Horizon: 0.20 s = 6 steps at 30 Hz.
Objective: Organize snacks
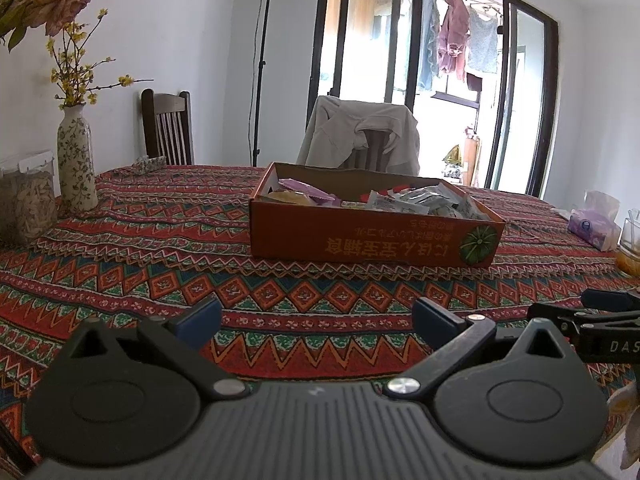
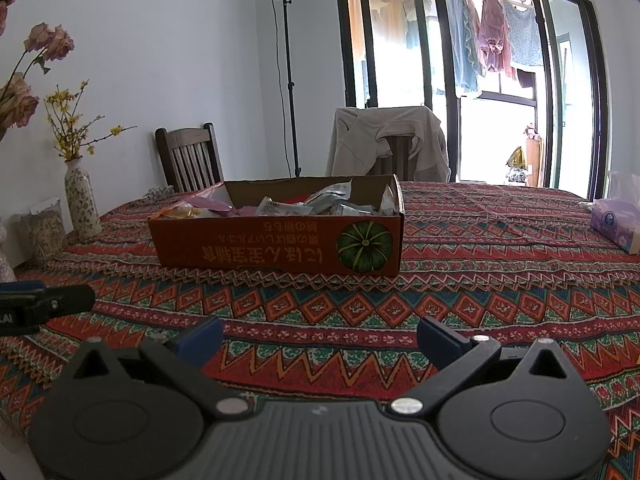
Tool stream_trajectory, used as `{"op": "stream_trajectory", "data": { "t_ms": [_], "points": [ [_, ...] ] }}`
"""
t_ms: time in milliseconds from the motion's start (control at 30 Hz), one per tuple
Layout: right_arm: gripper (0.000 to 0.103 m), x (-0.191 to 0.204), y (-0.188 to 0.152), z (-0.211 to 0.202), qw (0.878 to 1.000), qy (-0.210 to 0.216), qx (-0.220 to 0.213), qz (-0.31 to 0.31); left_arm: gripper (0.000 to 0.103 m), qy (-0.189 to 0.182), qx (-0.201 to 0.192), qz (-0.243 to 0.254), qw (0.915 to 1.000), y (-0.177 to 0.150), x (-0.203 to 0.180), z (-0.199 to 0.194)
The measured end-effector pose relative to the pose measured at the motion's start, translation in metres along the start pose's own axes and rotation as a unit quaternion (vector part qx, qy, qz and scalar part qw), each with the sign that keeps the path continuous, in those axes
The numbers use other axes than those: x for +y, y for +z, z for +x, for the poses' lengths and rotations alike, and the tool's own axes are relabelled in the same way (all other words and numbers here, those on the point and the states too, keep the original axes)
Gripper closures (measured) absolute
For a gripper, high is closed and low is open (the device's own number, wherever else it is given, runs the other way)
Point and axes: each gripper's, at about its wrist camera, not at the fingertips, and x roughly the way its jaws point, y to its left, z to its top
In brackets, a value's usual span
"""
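An orange cardboard box (image 1: 372,240) (image 2: 276,246) with a green pumpkin print stands on the patterned tablecloth, holding several snack packets (image 1: 416,200) (image 2: 320,204), pink at its left end and silver-white at its right. My left gripper (image 1: 316,320) is open and empty, low over the cloth, well short of the box. My right gripper (image 2: 320,338) is also open and empty, equally short of the box. Each gripper shows at the edge of the other's view: the right one (image 1: 600,320), the left one (image 2: 40,304).
A flowered vase (image 1: 76,160) (image 2: 82,204) and a jar of dry food (image 1: 26,196) stand at the table's left. A tissue pack (image 1: 592,224) (image 2: 616,220) and a glass (image 1: 632,244) sit at the right. Two chairs (image 2: 188,160) stand behind the table.
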Motion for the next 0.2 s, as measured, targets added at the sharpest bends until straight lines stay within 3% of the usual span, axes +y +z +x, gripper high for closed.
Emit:
{"op": "stream_trajectory", "data": {
  "t_ms": [200],
  "points": [
    [0.0,0.0,0.0002,-0.0002,1.0,0.0,0.0,0.0,0.0,-0.004,0.003,-0.003,1.0,-0.0005,0.0011,0.0003]
  ]
}}
